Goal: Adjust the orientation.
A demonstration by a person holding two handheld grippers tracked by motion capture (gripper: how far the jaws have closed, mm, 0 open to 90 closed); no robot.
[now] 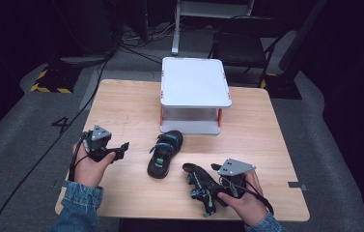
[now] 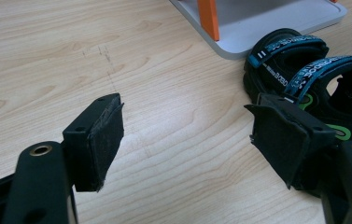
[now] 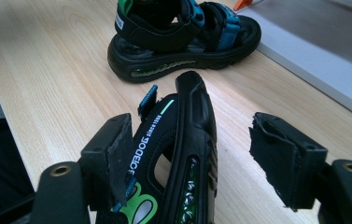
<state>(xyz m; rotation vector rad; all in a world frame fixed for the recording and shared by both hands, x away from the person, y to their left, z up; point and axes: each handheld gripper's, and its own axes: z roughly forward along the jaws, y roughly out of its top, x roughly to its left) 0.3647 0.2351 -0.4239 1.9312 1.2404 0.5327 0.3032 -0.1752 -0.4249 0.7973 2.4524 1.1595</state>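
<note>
The left hand-held gripper [image 1: 121, 149] hovers near left, jaws wide apart. The right hand-held gripper [image 1: 203, 186] sits near right, jaws spread, tilted leftward.

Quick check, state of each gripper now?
Left gripper: open, nothing between its jaws.
Right gripper: open, jaws around the near sandal, right pad clear of it.

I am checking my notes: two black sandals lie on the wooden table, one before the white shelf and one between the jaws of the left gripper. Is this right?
Not quite. The second sandal lies between the jaws of the right gripper, as the right gripper view shows. The left gripper holds nothing. The other sandal does lie before the white shelf.
</note>
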